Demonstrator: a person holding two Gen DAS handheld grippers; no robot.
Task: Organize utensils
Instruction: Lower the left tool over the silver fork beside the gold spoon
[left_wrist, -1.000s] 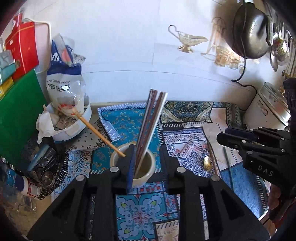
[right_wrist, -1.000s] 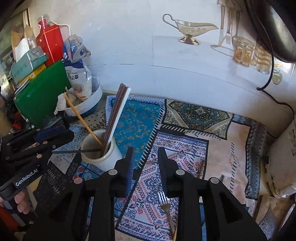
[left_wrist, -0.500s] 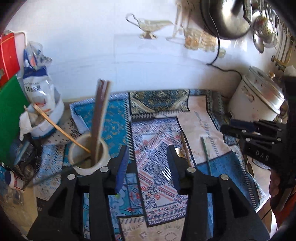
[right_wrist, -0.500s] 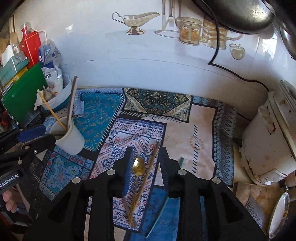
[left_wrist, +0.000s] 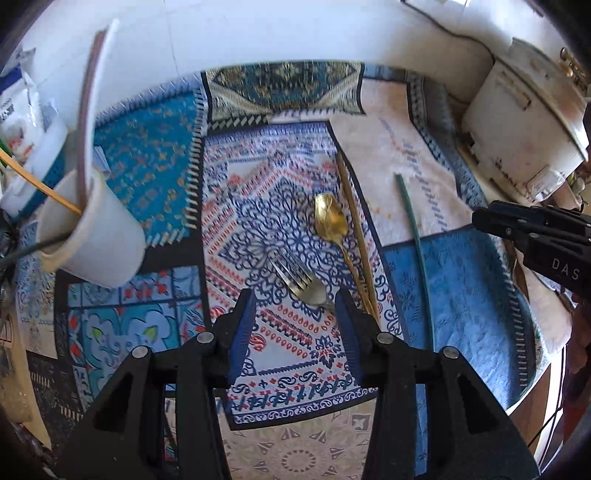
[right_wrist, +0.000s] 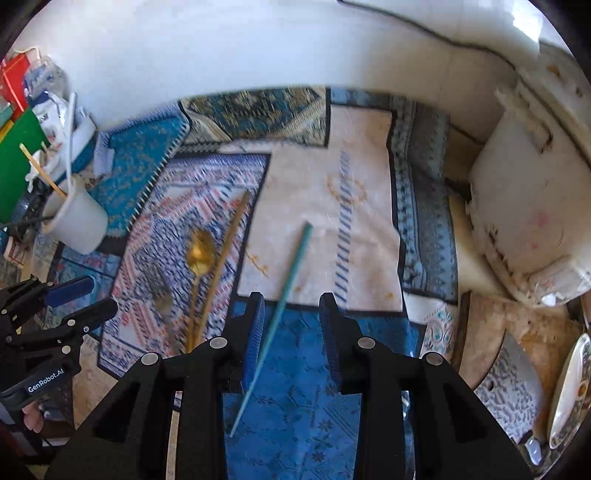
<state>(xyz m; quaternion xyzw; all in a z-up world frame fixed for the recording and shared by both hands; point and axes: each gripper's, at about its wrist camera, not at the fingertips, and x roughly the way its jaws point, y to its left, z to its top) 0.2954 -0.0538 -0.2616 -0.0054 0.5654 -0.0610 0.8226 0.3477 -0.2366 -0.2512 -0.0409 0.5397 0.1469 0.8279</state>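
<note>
The left gripper (left_wrist: 293, 314) is pointing steeply down over the patterned mats (left_wrist: 147, 155), its jaws standing apart with nothing between them. A silver fork (left_wrist: 299, 277) is lying just beyond its fingertips, and its handle is running under the right fingertip. A gold spoon (left_wrist: 330, 221) is lying just right of the fork, beside a wooden chopstick (left_wrist: 354, 221). A green chopstick (left_wrist: 413, 229) is lying further right on the pale and blue mats.

The right gripper (right_wrist: 291, 314) is hovering over that green chopstick (right_wrist: 291, 273), jaws released and straddling it; the stick is passing close by the left pad, and contact cannot be told.

At the far left a white cup (left_wrist: 96, 240) is holding several upright chopsticks (left_wrist: 88, 110).
</note>
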